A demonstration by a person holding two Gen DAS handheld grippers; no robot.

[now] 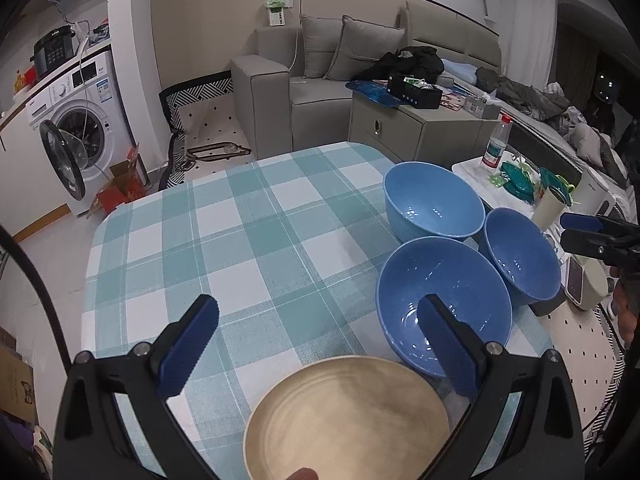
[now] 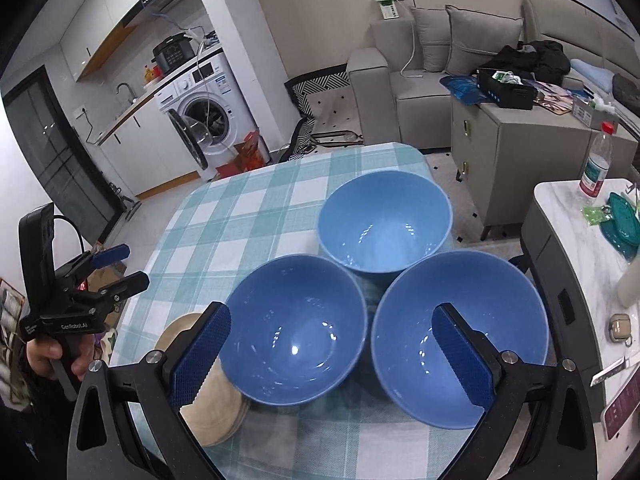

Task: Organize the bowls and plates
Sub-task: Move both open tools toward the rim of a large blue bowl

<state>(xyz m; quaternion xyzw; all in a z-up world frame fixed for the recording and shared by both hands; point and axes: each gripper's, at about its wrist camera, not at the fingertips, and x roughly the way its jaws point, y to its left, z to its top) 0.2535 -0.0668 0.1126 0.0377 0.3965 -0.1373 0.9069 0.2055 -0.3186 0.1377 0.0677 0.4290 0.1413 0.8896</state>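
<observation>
The left gripper (image 1: 318,340) has its jaws spread wide and grips nothing; the beige plate (image 1: 348,420) lies below and between them on the bench (image 1: 240,240). The right gripper (image 2: 332,354) also has its jaws spread wide and empty, above the two nearer blue bowls.

Landmark: the near-left bowl (image 2: 294,330). The beige plate (image 2: 212,400) lies just left of it, its right edge tucked under the bowl's rim; layered edges suggest a stack, but the count cannot be told. The near-right bowl (image 2: 460,336) sits just right of the landmark, rims nearly touching. The far bowl (image 2: 384,222) stands behind the landmark, between the two nearer bowls. All three bowls stand upright and empty on the checked tablecloth (image 2: 224,216).

In the right wrist view, the left gripper (image 2: 116,266) appears well left of the landmark, off the bench edge, held in a hand (image 2: 52,354).
</observation>
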